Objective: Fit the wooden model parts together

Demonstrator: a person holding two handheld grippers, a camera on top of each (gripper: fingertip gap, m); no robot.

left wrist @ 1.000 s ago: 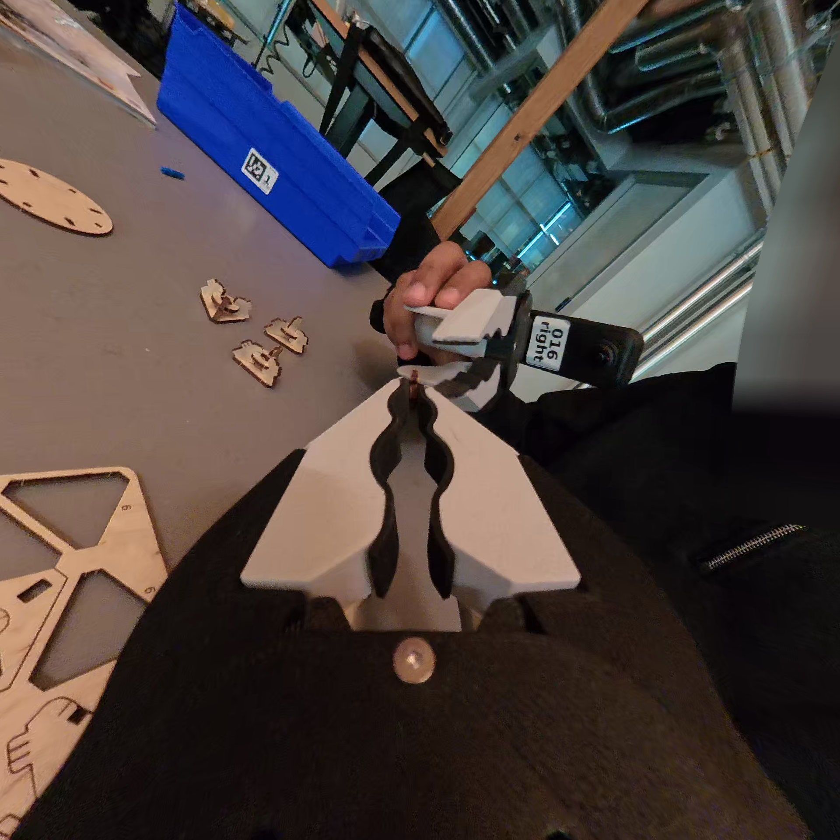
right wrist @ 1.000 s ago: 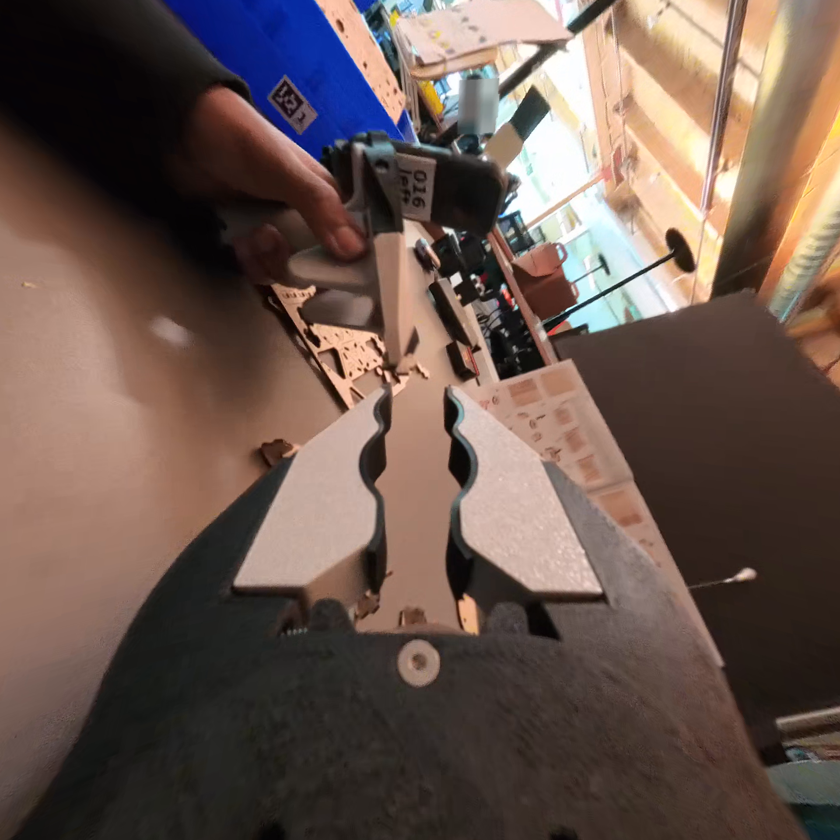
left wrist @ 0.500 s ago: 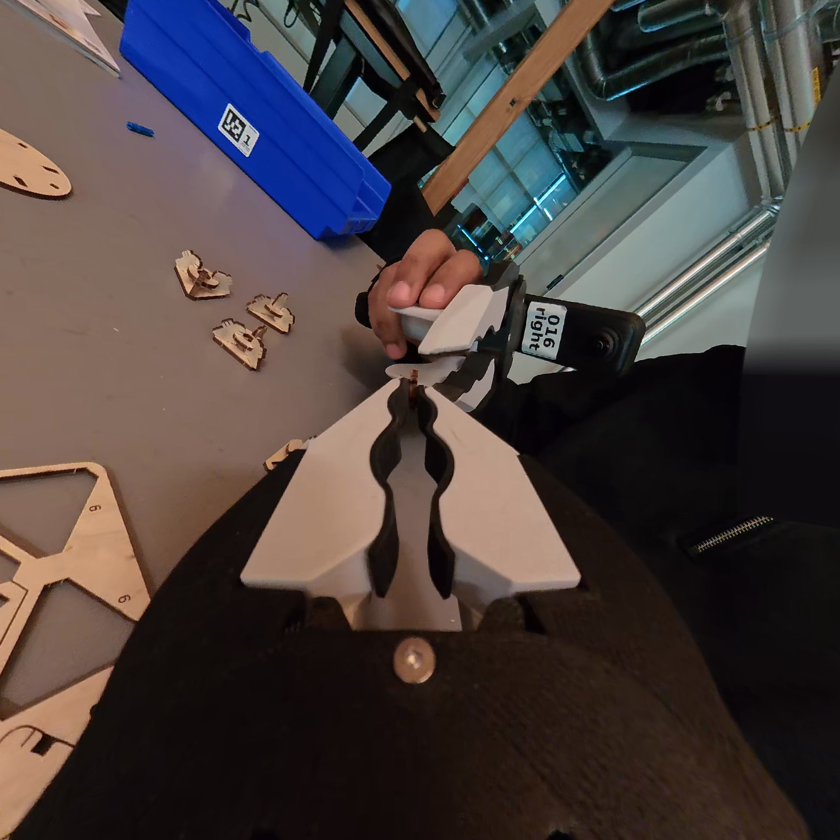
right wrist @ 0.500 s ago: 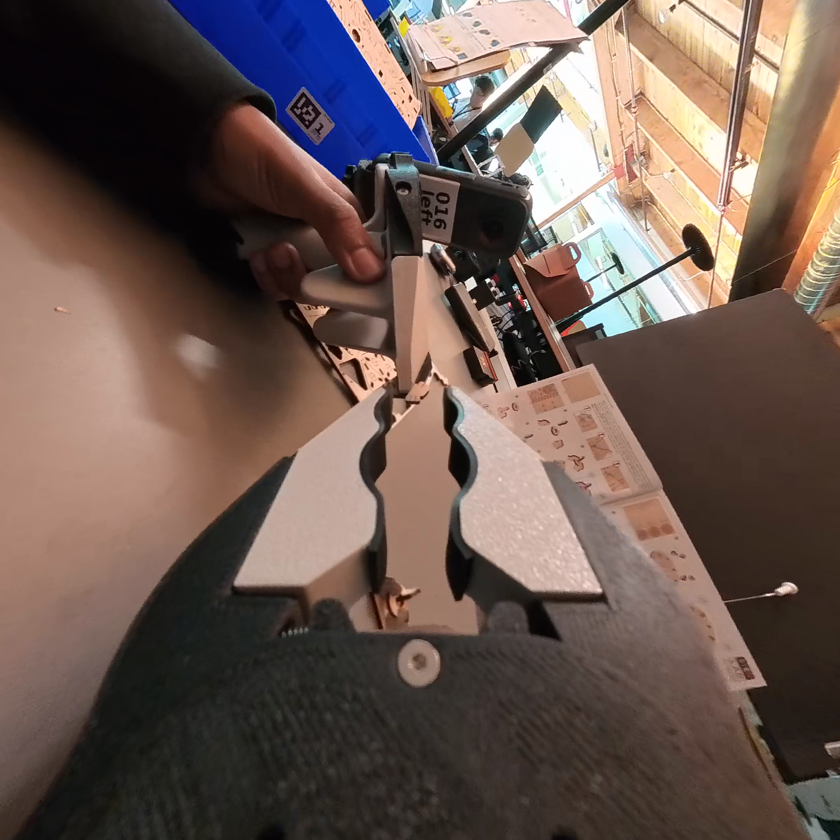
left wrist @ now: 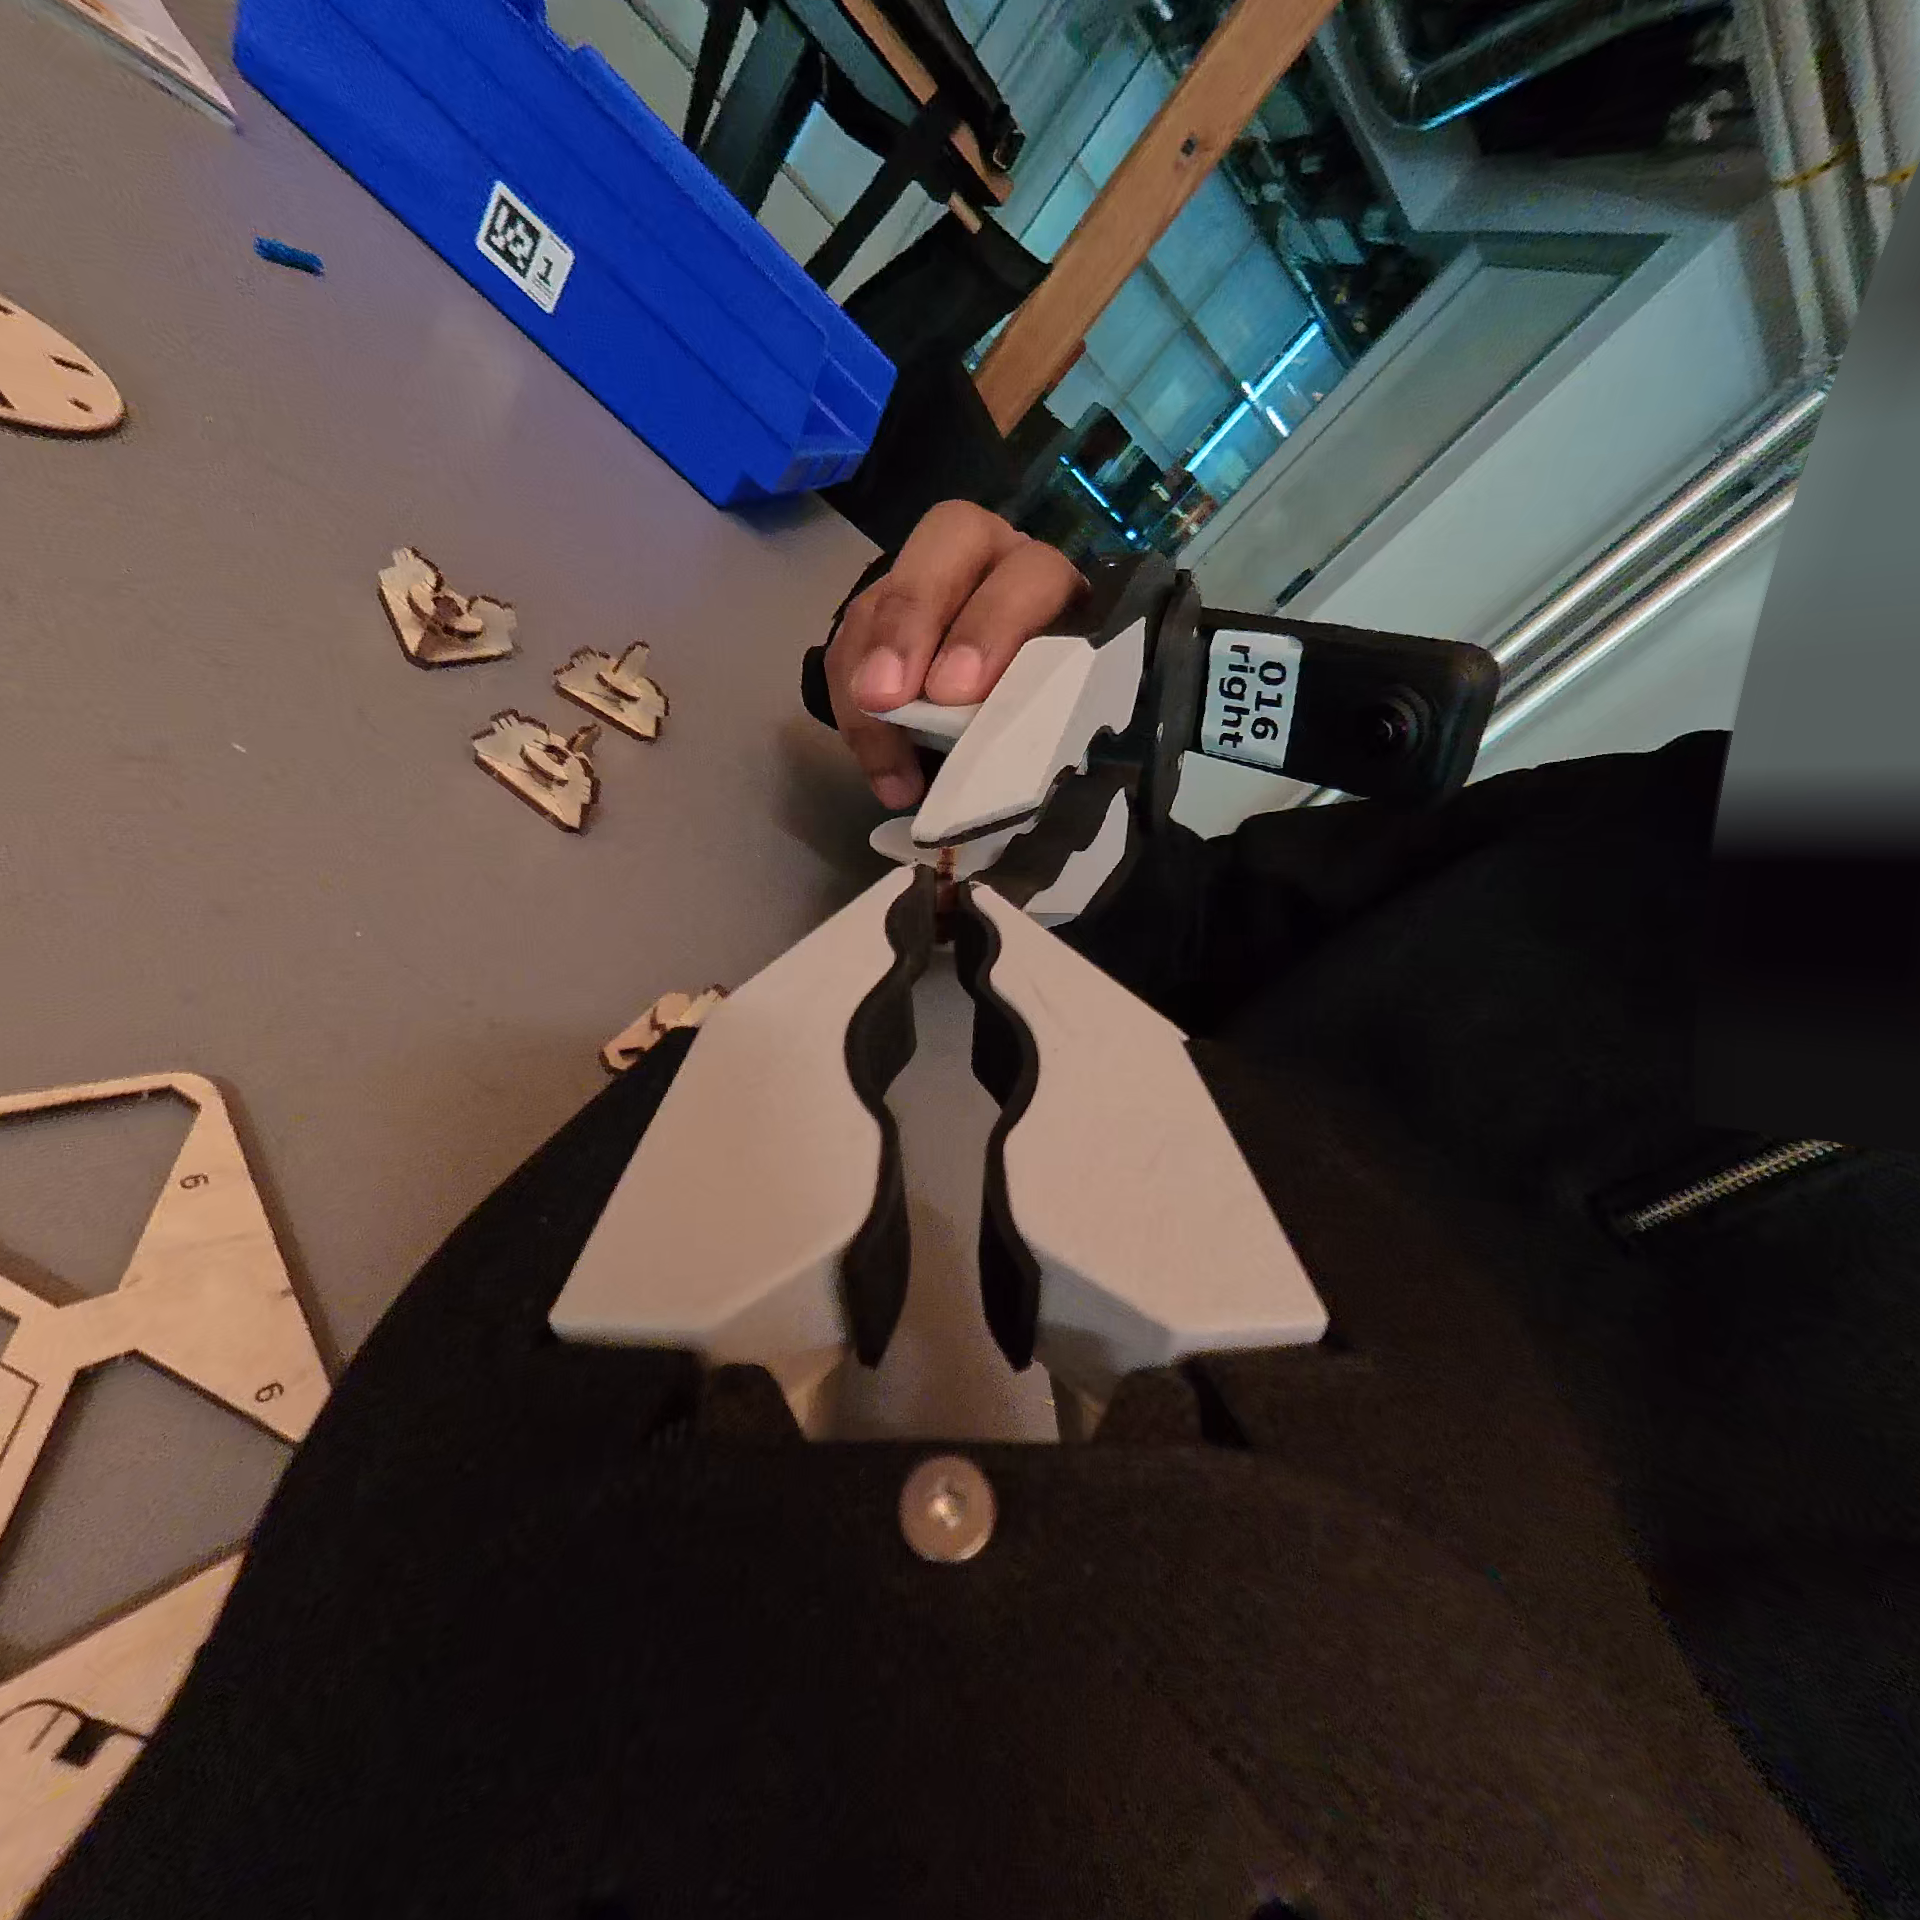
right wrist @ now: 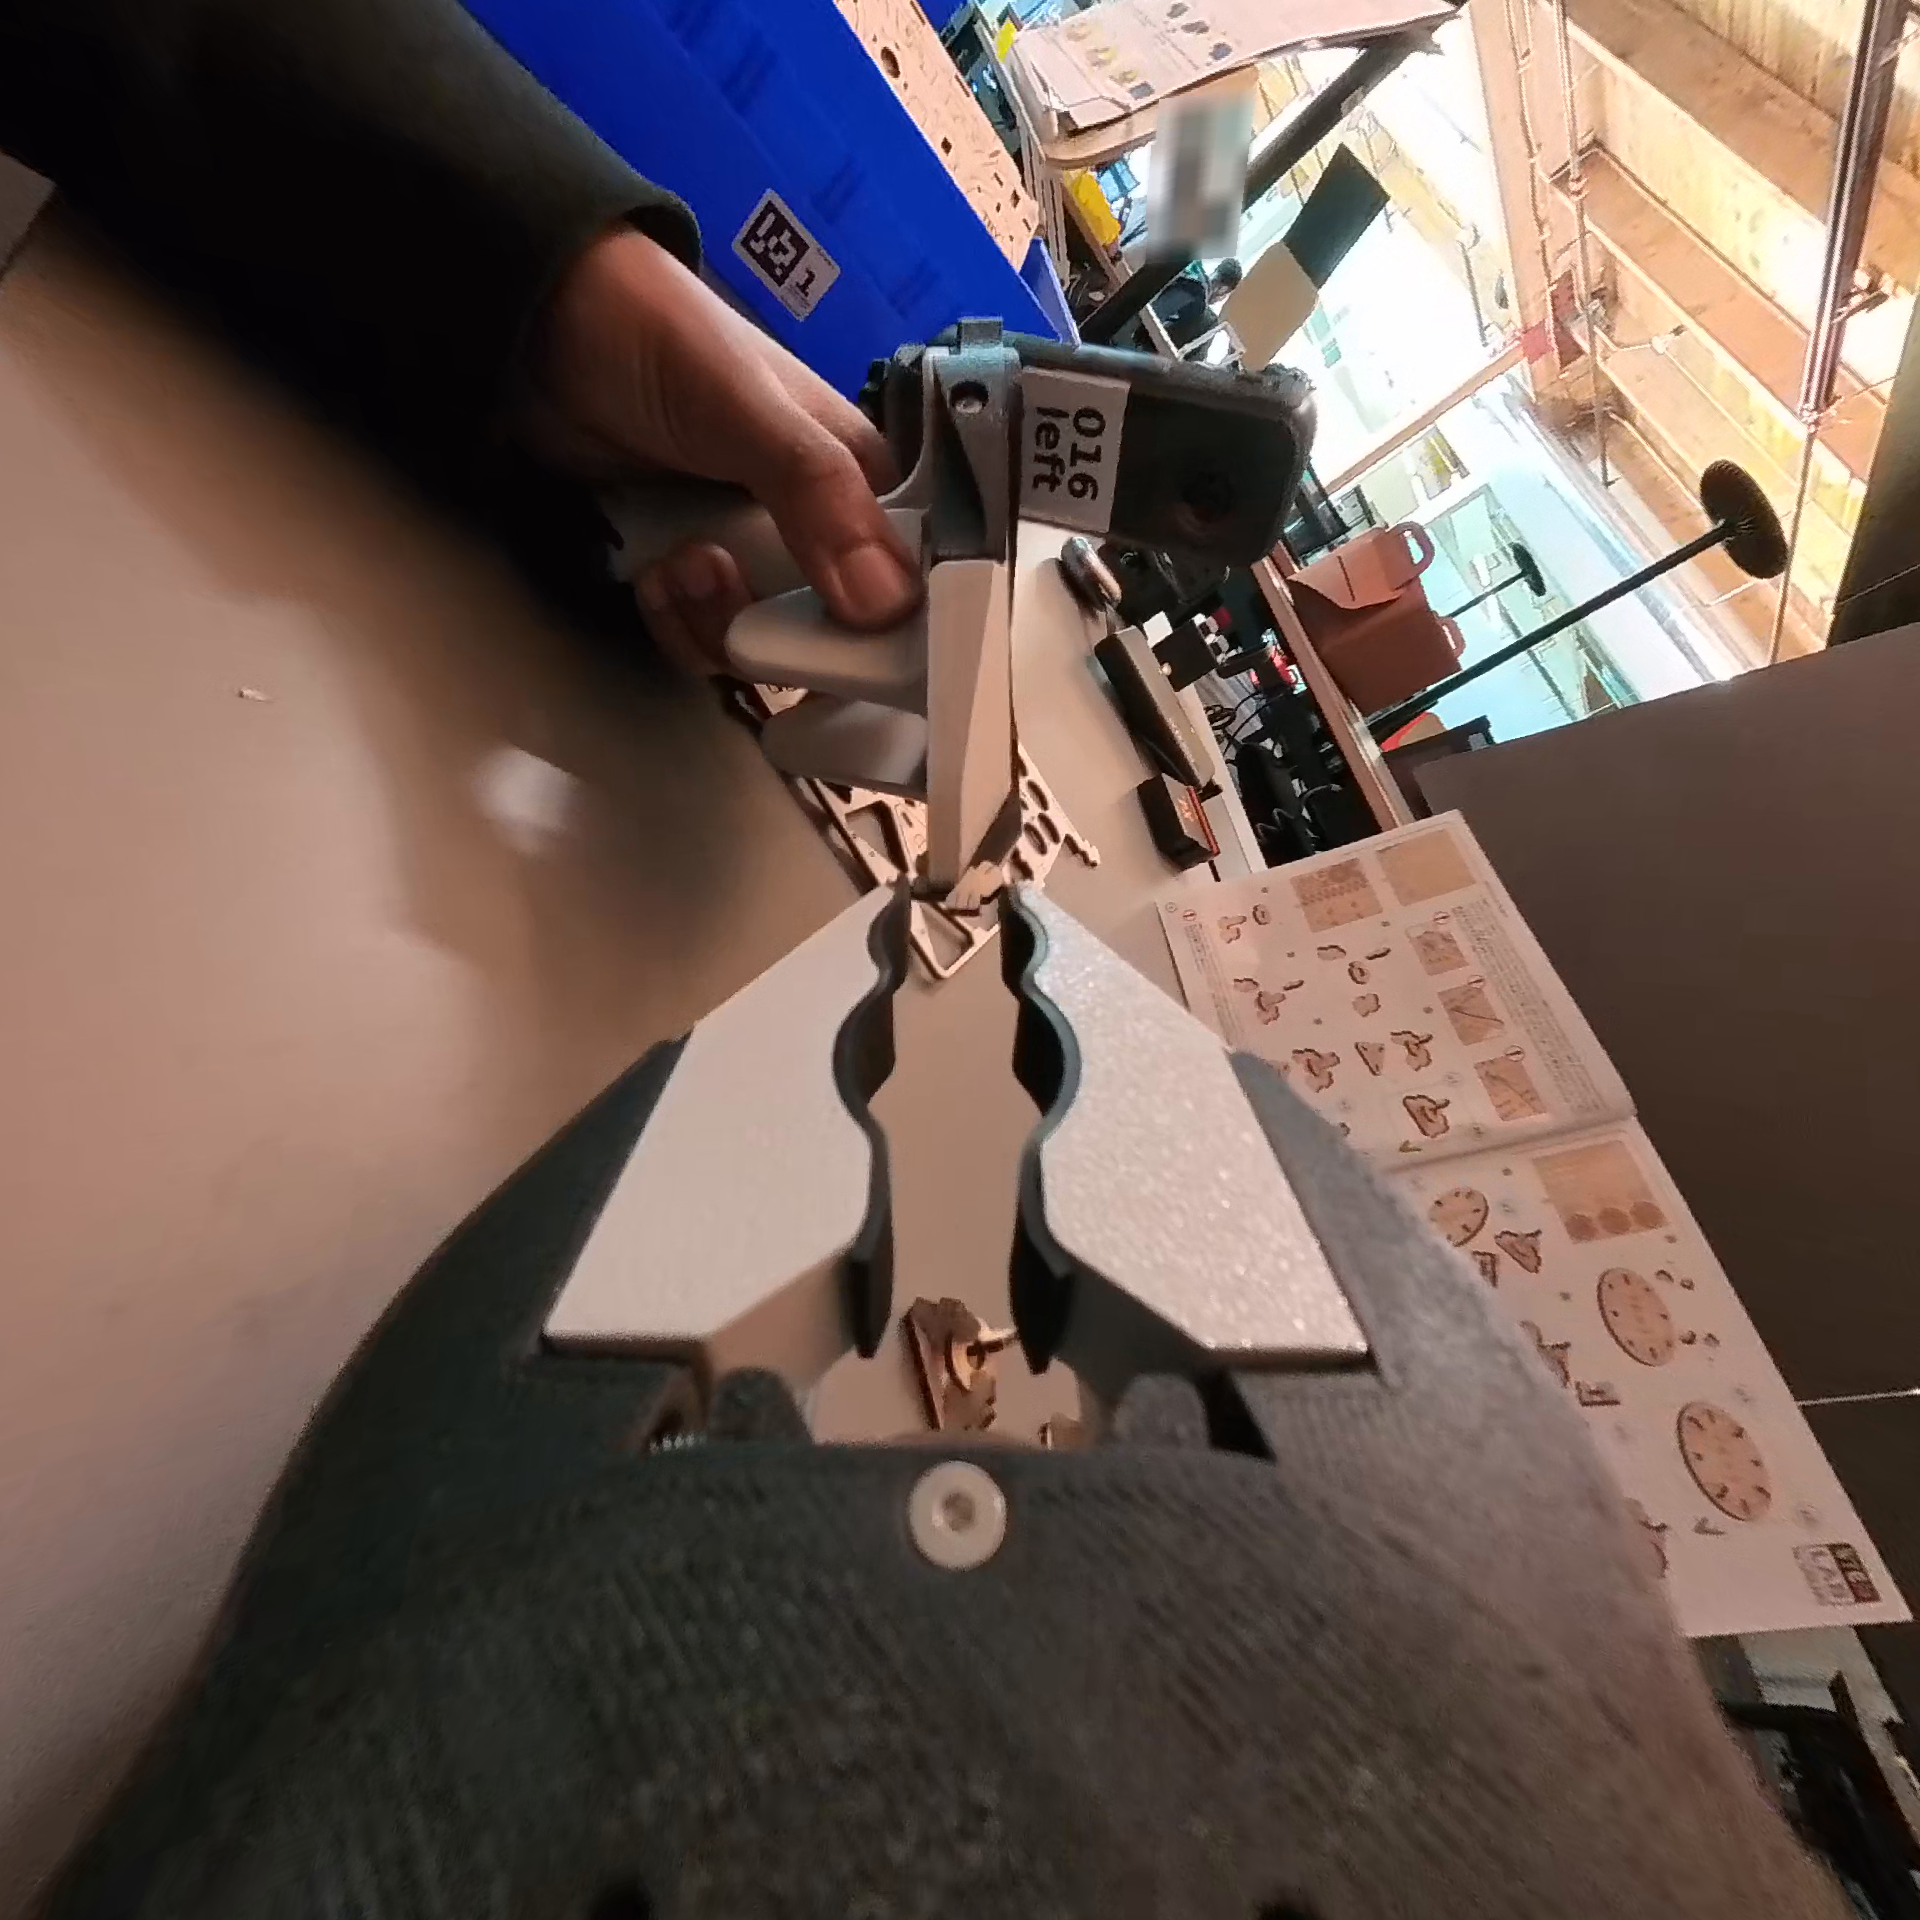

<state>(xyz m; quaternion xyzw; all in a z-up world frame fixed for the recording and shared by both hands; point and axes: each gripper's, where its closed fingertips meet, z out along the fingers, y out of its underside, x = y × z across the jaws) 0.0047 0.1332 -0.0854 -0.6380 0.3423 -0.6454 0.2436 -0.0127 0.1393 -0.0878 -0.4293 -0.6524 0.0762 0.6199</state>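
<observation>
The left gripper (left wrist: 943, 883) is pinching a small wooden piece (left wrist: 945, 891) at its tips, presenting it edge-on to the right gripper (right wrist: 954, 914), whose jaws are standing narrowly apart around it — not visibly pressing. Farther left, three assembled wooden pieces (left wrist: 540, 686) are lying on the grey table (left wrist: 312, 883), one blue bin (left wrist: 582, 260) beyond.

Grey table (left wrist: 260, 883) with wooden cutouts (left wrist: 540, 758), blue bin (left wrist: 582, 260)
</observation>
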